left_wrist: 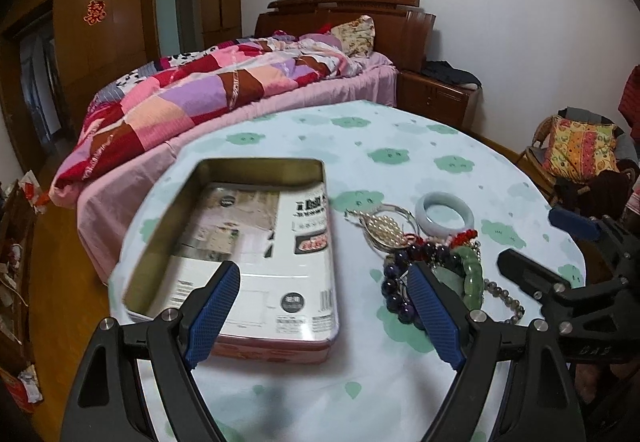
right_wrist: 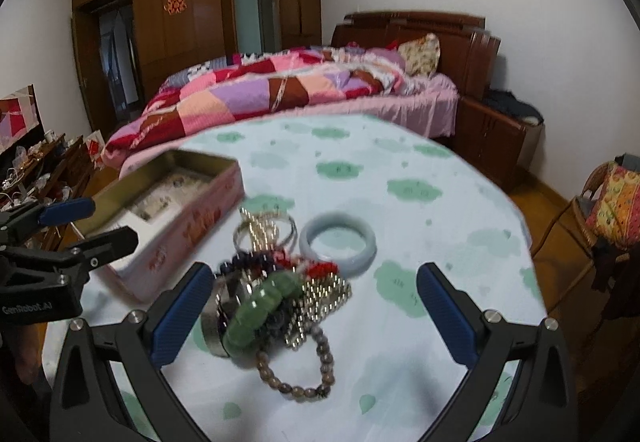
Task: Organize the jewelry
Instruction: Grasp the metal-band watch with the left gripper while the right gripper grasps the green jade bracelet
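An open pink tin box (left_wrist: 256, 342) with a printed paper inside lies on the round table; it also shows in the right wrist view (right_wrist: 188, 230). Right of it is a pile of jewelry: a green jade bracelet (right_wrist: 260, 302), a dark purple bead bracelet (left_wrist: 394, 290), a grey bead bracelet (right_wrist: 320, 362), a pearl piece (left_wrist: 384, 228), red beads (left_wrist: 464, 237) and a pale jade bangle (right_wrist: 340, 242). My left gripper (left_wrist: 324, 302) is open and empty above the box's near end. My right gripper (right_wrist: 316, 310) is open and empty around the pile.
The table (left_wrist: 400, 145) has a pale cloth with green cloud prints. A bed (left_wrist: 240, 81) with a patchwork quilt stands behind it, a nightstand (left_wrist: 436, 93) beside it, a chair (left_wrist: 580, 153) with a cushion at right and wooden wardrobes (right_wrist: 192, 21) at the back.
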